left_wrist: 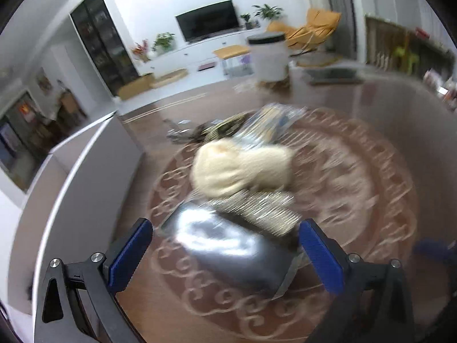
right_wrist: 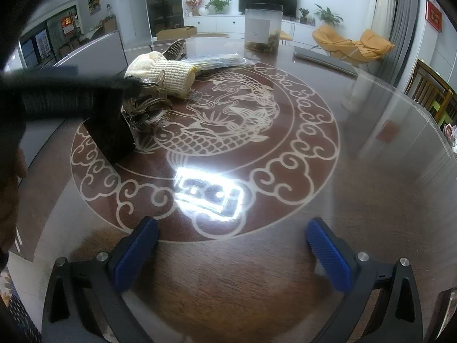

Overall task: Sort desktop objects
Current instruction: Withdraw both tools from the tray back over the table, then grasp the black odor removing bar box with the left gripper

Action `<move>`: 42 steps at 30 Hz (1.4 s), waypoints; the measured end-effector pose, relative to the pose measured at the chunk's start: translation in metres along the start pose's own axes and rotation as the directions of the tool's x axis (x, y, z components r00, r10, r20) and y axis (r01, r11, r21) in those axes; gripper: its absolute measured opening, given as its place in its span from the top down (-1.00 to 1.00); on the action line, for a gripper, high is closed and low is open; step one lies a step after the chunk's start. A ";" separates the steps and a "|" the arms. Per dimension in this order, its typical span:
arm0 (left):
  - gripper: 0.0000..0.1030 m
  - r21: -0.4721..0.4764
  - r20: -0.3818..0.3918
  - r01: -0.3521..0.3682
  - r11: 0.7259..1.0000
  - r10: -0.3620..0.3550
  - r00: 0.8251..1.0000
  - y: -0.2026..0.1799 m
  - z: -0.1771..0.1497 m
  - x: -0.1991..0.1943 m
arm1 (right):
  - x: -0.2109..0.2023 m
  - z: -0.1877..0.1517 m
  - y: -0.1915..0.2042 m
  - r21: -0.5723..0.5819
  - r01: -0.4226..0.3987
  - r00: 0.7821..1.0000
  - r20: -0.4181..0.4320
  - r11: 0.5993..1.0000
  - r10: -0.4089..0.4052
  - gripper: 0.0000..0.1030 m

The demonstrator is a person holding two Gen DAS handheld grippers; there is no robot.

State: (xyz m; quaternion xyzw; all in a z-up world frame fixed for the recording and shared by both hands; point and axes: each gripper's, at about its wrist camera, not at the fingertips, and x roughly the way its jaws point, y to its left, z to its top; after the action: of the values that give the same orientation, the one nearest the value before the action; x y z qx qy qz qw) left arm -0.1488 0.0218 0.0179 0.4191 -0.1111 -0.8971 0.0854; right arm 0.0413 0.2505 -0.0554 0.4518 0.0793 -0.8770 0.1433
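A cream knitted glove [left_wrist: 242, 171] [right_wrist: 162, 70] lies on the round glass-topped table. A shiny dark pouch [left_wrist: 228, 248] [right_wrist: 110, 134] lies just in front of it, with clear hair clips [right_wrist: 145, 108] beside it. A clear packet [right_wrist: 217, 58] [left_wrist: 265, 125] lies behind the glove. My left gripper [left_wrist: 225, 254] is open, its blue fingers either side of the pouch; the left view is motion-blurred. My right gripper [right_wrist: 231, 254] is open and empty over bare table at the front.
A tall clear jar with a black lid [right_wrist: 262, 27] [left_wrist: 268, 57] stands at the far side. A flat grey item [right_wrist: 325, 58] lies at the far right. A grey chair back [left_wrist: 94, 177] is at the left edge. The left arm [right_wrist: 65, 94] crosses the right view.
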 end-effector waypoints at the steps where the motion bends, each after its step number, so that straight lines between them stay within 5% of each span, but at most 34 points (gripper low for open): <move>1: -1.00 -0.004 -0.003 0.006 1.000 -0.006 1.000 0.008 -0.007 0.000 | 0.000 0.000 0.000 0.000 0.000 1.000 0.000 1.000 0.000 -1.00; 6: -1.00 -0.033 -0.063 -0.025 0.999 0.023 0.998 0.053 -0.045 0.004 | 0.000 0.000 0.000 0.000 0.000 1.000 0.000 1.000 0.000 -1.00; 11: -1.00 -0.095 -0.096 0.064 0.993 -0.073 0.993 0.077 -0.063 0.009 | 0.000 0.000 0.000 0.000 0.000 1.000 0.000 1.000 0.000 -1.00; 18: -1.00 -0.058 -0.099 0.155 0.986 -0.160 0.982 0.051 -0.059 0.022 | 0.000 0.000 0.000 0.000 0.000 1.000 0.000 1.000 0.000 -1.00; 29: -1.00 0.023 -0.083 0.168 0.985 -0.166 0.983 0.026 -0.037 0.037 | 0.000 0.000 -0.001 0.000 -0.001 1.000 0.000 1.000 0.001 -1.00; 35: -1.00 -0.030 -0.086 0.225 0.974 -0.227 0.970 0.033 -0.031 0.048 | -0.001 0.000 0.003 0.001 -0.001 1.000 0.001 1.000 0.001 -1.00; 40: 0.34 -0.081 -0.047 0.263 0.961 -0.268 0.962 0.047 -0.034 0.043 | -0.001 0.001 0.004 0.000 0.000 1.000 0.001 1.000 0.000 -1.00; 42: 0.34 -0.103 -0.041 0.284 0.953 -0.290 0.956 0.055 -0.039 0.042 | -0.001 0.001 0.004 0.000 0.001 1.000 0.001 1.000 -0.001 -1.00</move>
State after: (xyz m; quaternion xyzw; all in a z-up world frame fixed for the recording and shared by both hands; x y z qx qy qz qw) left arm -0.1421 -0.0463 -0.0223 0.4510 -0.0033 -0.8922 -0.0227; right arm 0.0422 0.2468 -0.0546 0.4514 0.0796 -0.8771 0.1431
